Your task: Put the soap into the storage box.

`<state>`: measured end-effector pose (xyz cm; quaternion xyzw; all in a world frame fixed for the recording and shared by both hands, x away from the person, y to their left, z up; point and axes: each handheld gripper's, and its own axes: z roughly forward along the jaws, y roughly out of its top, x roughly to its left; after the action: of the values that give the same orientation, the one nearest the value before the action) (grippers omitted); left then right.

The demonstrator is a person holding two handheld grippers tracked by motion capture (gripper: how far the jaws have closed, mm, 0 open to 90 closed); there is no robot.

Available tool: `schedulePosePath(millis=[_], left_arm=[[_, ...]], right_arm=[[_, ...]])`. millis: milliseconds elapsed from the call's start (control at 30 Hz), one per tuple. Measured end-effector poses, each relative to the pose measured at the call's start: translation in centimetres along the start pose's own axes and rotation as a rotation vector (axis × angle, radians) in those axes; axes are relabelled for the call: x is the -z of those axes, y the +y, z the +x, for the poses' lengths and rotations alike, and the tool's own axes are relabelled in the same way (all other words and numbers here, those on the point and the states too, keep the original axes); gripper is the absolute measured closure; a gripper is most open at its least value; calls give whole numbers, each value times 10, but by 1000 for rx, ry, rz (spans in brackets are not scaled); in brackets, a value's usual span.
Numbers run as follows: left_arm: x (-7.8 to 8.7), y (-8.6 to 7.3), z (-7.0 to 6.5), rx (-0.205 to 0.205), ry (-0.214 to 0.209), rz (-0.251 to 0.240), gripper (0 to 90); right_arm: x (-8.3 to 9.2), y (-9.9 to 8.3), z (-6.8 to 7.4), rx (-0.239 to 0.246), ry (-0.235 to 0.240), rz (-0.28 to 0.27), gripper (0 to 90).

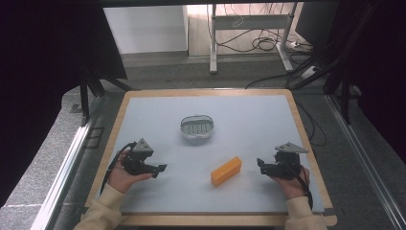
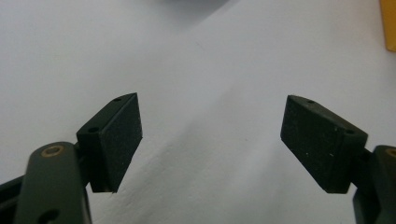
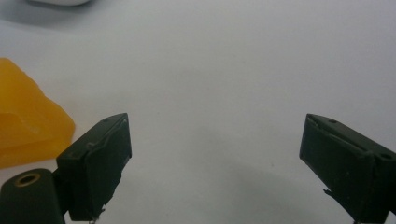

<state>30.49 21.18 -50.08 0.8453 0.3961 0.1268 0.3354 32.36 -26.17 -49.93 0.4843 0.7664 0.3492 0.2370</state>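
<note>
A: What sits at the left of the desk [image 1: 143, 108]?

B: The left gripper [image 1: 160, 168], held in a hand [image 1: 119, 176] near the left edge. Its fingers [image 2: 114, 140] stand wide apart with only bare desk between them.

A: And moving across?

B: A small grey dish [image 1: 197, 127] lies toward the middle, farther back. In front of it and to the right lies an orange block [image 1: 226, 170], flat on the desk, between the two grippers and touching neither.

A: The right side?

B: The right gripper [image 1: 261, 165] points left at the block, near it, fingers [image 3: 95, 161] spread wide and holding nothing.
</note>
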Motion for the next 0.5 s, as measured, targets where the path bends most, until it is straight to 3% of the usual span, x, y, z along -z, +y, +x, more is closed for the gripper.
schedulePosePath(millis=[167,500], left_arm=[[1,-1,2,12,6,-1,213],[3,-1,1,10,8,-1,215]], right_arm=[[1,0,0,23,18,-2,111],[5,-1,-1,23,31,-3,126]])
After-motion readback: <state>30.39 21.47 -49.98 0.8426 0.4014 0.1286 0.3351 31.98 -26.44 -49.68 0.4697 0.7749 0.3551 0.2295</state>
